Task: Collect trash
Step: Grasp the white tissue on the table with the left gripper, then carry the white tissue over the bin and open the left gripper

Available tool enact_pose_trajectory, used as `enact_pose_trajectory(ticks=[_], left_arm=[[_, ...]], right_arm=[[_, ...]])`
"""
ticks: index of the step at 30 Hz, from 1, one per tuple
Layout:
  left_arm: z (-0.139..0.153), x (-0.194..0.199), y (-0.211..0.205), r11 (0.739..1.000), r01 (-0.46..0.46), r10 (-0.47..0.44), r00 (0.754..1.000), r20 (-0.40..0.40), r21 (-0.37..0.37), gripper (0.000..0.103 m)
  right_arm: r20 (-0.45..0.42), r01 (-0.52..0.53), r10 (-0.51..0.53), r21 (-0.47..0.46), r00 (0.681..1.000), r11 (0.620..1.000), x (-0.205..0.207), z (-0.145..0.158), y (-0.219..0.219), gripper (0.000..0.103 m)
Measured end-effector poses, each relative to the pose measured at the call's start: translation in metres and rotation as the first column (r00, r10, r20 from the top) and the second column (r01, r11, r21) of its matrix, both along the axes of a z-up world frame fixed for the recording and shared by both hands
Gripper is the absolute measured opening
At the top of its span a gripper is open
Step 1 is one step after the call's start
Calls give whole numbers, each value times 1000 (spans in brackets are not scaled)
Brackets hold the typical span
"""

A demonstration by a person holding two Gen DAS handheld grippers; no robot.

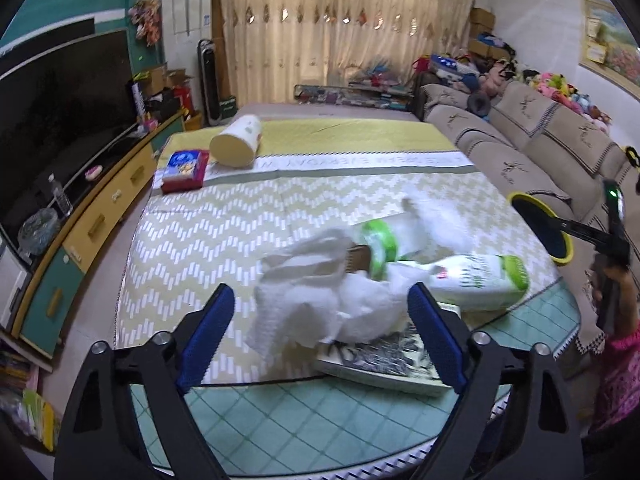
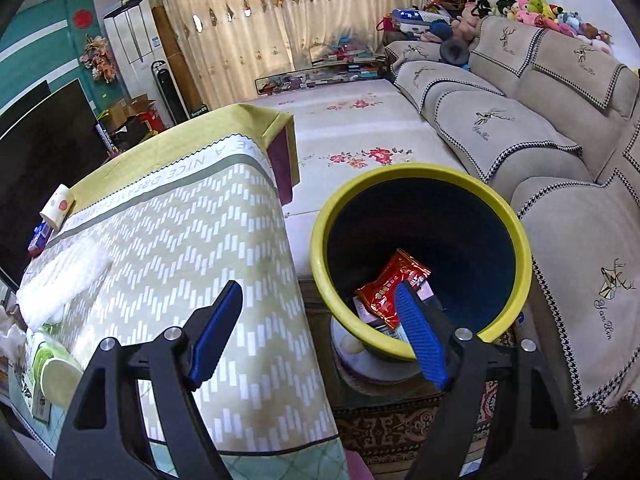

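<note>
Tissue (image 1: pixel 320 304), crumpled and white, lies on the table (image 1: pixel 280 208) between the wide-apart fingers of the left gripper (image 1: pixel 320 332), pads not touching it. It drapes over a book (image 1: pixel 384 360), a green-capped bottle (image 1: pixel 476 280) crowding just behind. Right gripper (image 2: pixel 320 336) hangs open and empty over the yellow-rimmed bin (image 2: pixel 516 240), where a red wrapper (image 2: pixel 392 284) lies; sofa (image 2: pixel 520 128) beyond.

Black grippers, ribbed blue fingers (image 1: pixel 208 336), silver screws
</note>
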State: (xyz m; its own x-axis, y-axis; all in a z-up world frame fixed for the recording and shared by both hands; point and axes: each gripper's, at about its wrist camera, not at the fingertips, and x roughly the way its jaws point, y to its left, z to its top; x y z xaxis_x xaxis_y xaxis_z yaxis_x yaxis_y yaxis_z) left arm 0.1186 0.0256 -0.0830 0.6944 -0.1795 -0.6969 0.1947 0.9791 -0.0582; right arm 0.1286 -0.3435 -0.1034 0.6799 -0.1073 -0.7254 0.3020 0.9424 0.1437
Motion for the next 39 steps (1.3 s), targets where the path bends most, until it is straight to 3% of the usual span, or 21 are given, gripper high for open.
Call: enact_pose_trajectory(ticks=[5, 13, 15, 17, 20, 25, 31, 39], left_arm=[[-7, 18, 11, 1000, -7, 6, 999, -33, -29, 70], [-13, 38, 9, 1000, -15, 15, 999, -52, 1, 51], [-16, 42, 9, 1000, -19, 19, 998, -64, 4, 41], [-15, 42, 11, 1000, -21, 20, 997, -69, -5, 25], [-8, 40, 12, 1000, -16, 16, 999, -51, -8, 12], [19, 34, 5, 1000, 16, -16, 1000, 13, -3, 5], [63, 27, -6, 999, 38, -38, 994, 100, 0, 5], [135, 16, -21, 998, 61, -65, 969, 239, 27, 5]], right_arm=[[-14, -13, 13, 6, 1000, 1000, 3, -7, 5, 74], [-31, -45, 45, 13, 998, 999, 10, -16, 14, 74], [-29, -50, 50, 15, 998, 999, 10, -15, 15, 74], [-26, -55, 55, 13, 998, 998, 10, -14, 16, 74], [-26, -61, 61, 12, 998, 998, 11, -12, 17, 74], [-19, -70, 71, 26, 997, 997, 11, -11, 17, 74], [-8, -74, 75, 33, 997, 997, 5, -8, 16, 74], [9, -63, 62, 45, 998, 997, 0, -6, 9, 74]])
